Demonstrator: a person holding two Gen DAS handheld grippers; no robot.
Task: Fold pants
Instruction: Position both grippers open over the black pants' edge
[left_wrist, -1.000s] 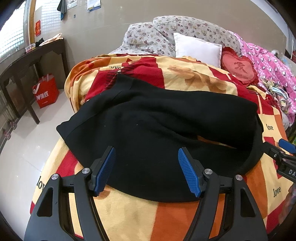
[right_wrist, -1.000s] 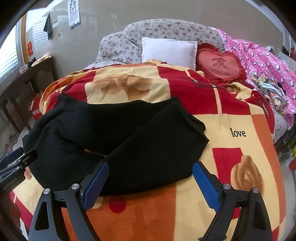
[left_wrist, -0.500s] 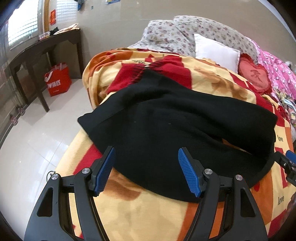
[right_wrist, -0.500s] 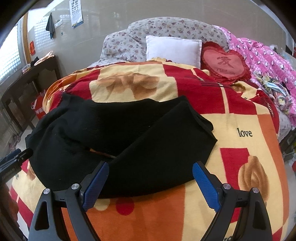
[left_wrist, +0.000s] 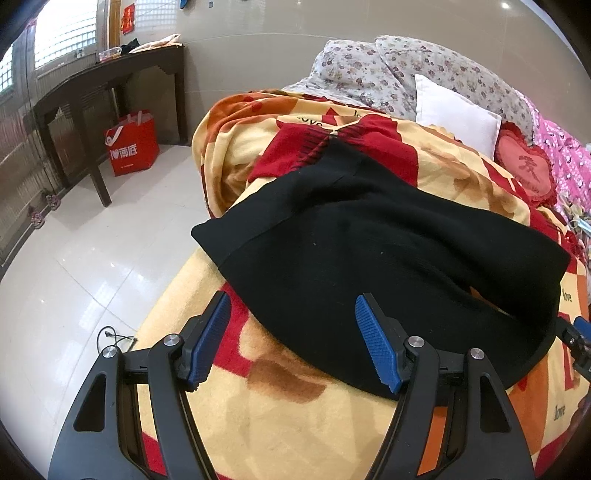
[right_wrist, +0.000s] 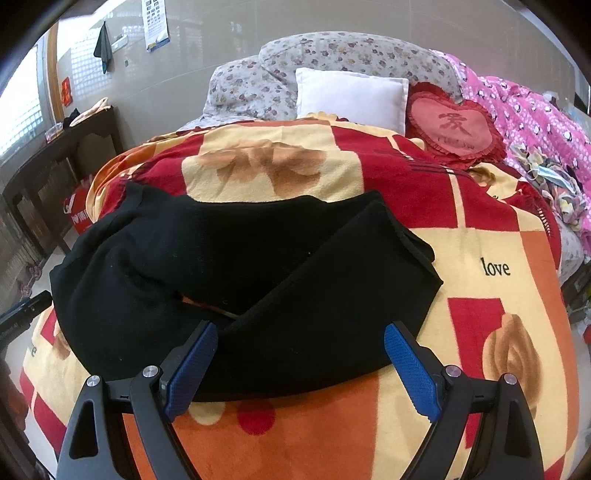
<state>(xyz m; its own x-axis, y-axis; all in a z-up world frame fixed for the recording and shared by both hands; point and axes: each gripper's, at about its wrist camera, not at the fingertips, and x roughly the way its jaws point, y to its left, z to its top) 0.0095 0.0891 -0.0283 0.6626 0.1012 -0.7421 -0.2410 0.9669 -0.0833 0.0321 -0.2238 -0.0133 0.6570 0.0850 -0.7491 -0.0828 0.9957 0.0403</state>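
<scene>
Black pants (left_wrist: 369, 258) lie spread on a red, orange and yellow blanket (left_wrist: 295, 424) on the bed, bent into a V shape with one leg over the other; they also show in the right wrist view (right_wrist: 258, 280). My left gripper (left_wrist: 291, 339) is open and empty, hovering over the near left part of the pants, by the waistband end. My right gripper (right_wrist: 301, 363) is open and empty, over the near edge of the pants at the bend. The tip of the right gripper shows at the right edge of the left wrist view (left_wrist: 576, 336).
Floral pillows (right_wrist: 332, 70), a white pillow (right_wrist: 347, 96) and a red heart cushion (right_wrist: 454, 125) lie at the bed's head. A pink quilt (right_wrist: 528, 110) is on the right. A dark wooden table (left_wrist: 92, 85) and red bag (left_wrist: 133, 144) stand on the tiled floor to the left.
My left gripper has swung left toward the waistband end, bringing more floor into view. My right gripper has drawn back slightly. Both stay open; the pants have not moved.
</scene>
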